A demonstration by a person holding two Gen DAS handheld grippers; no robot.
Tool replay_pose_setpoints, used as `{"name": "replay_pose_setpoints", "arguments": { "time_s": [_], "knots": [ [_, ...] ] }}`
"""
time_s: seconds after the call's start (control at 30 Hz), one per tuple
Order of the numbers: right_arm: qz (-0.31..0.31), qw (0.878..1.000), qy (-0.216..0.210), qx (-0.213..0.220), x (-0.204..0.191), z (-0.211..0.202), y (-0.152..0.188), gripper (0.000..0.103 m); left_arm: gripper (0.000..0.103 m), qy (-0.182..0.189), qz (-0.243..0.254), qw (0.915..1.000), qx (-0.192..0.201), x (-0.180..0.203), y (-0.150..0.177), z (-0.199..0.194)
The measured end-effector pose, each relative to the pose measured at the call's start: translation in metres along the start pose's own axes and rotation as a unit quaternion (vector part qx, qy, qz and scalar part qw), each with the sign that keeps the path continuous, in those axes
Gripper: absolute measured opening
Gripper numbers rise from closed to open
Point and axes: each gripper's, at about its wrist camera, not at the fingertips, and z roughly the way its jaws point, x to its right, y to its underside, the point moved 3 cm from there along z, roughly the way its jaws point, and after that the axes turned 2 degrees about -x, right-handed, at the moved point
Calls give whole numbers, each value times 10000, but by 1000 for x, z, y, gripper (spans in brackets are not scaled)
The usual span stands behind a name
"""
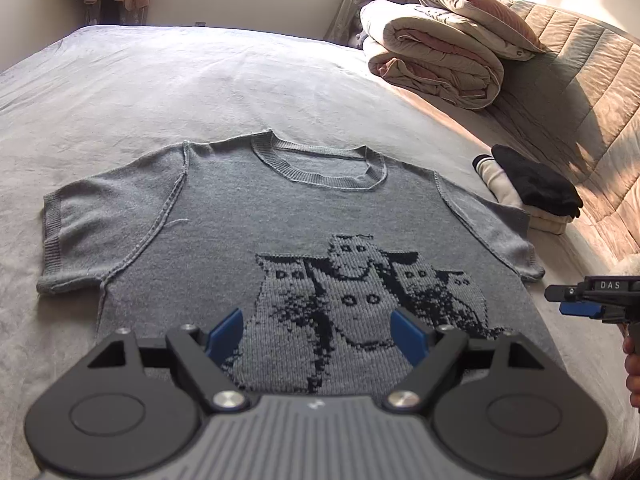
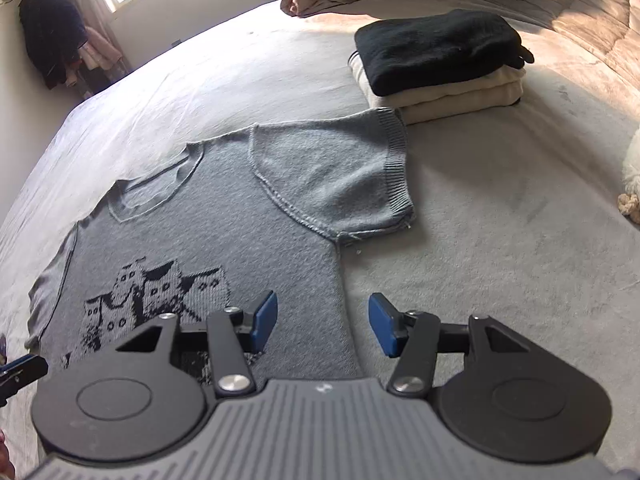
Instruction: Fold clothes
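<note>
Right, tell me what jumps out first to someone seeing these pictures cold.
First the grey knit short-sleeved sweater with its dark cat pattern, spread flat on the bed. The open left gripper hangs over its lower half, and the open right gripper hangs over its side edge. Beyond its sleeve sits a folded stack, a black garment on cream ones.

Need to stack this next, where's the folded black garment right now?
The folded black garment tops the cream pile just beyond the grey sweater's right sleeve.
</note>
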Motion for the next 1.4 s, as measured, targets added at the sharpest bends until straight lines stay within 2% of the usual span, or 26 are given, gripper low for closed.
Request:
{"name": "replay_pose_setpoints", "arguments": {
  "time_s": [0.17,0.33,0.67,0.7,0.77,0.8,0.83,0.9,1.0,1.1,1.2,1.3,1.4],
  "knots": [
    [400,9990,130,153,29,18,-10,55,82,-25,-56,9999,-80,4,-16,30],
    [782,9962,150,357,53,31,-24,55,82,80,178,9998,-48,22,-30,54],
    [728,9930,2,934,55,56,-39,56,82,780,145,9967,-171,57,-53,106],
    [706,9926,-15,986,54,58,-39,54,82,871,121,9959,-189,60,-54,110],
    [679,9925,-111,1009,52,62,-39,31,82,1106,29,9936,-247,66,-58,120],
    [692,9924,-184,1001,51,63,-39,10,82,1266,-48,9915,-286,67,-60,125],
    [712,9922,-259,995,51,63,-40,7,82,1443,-190,9888,-344,67,-61,130],
    [642,9915,-297,1088,46,59,-42,7,82,1796,-477,9815,-459,67,-65,139],
    [263,9914,-448,1198,27,53,-46,7,82,2361,-1064,9637,-650,60,-65,153],
    [-95,9920,-628,1089,3,59,-46,7,82,2716,-1612,9459,-737,48,-61,165],
    [-452,9909,-806,978,-20,65,-45,7,82,3000,-2020,9299,-666,38,-60,168],
    [-809,9881,-983,866,-44,70,-45,7,82,3171,-2193,9205,-635,36,-62,168],
    [-1164,9835,-1159,752,-68,76,-44,7,82,3171,-2138,9220,-606,38,-67,169]
  ]
}}
